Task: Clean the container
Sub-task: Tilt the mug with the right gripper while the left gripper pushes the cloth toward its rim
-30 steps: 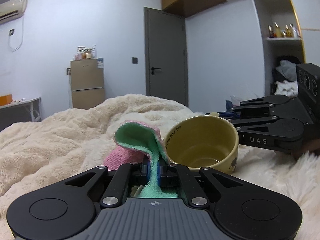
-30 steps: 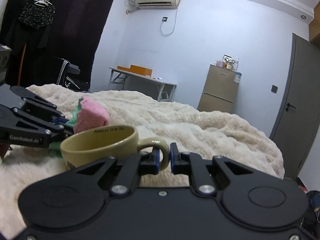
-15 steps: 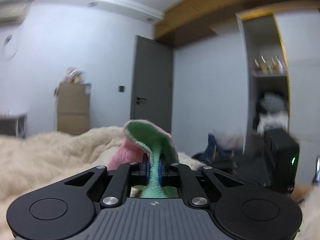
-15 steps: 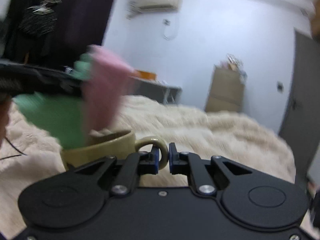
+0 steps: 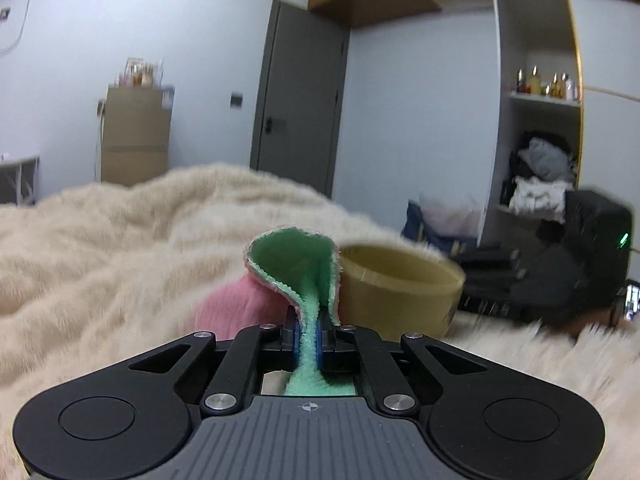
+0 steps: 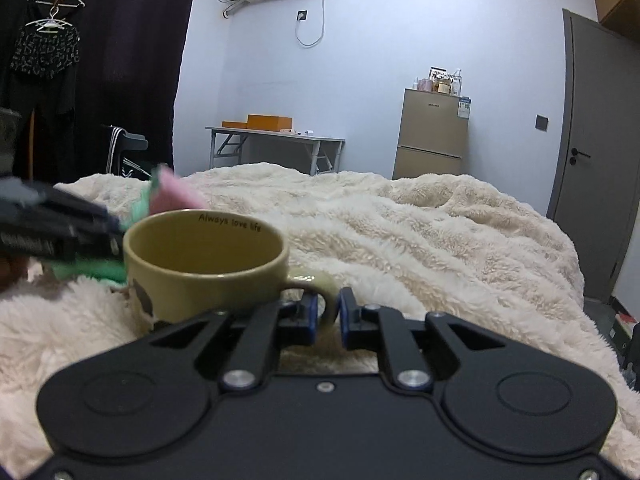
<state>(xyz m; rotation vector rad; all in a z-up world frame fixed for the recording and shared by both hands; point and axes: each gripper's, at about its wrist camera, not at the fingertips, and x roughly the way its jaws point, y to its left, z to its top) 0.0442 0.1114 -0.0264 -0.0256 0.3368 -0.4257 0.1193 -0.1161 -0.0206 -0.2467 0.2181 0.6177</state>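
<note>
My left gripper is shut on a green and pink cloth, which folds up above the fingertips. Just right of the cloth stands an olive-yellow mug, upright on the fluffy blanket. In the right wrist view the same mug shows its open inside and the words "Always love life" under the rim. My right gripper is shut on the mug's handle. The left gripper with the cloth sits blurred just left of the mug's rim.
A cream fluffy blanket covers the bed under everything. Behind it are a folding table, a small fridge and a grey door. A shelf unit with clothes and bottles stands at the right.
The cloth in my left gripper rose above the mug, then came back down to the left of its rim. The mug stayed on the blanket in my right gripper.
</note>
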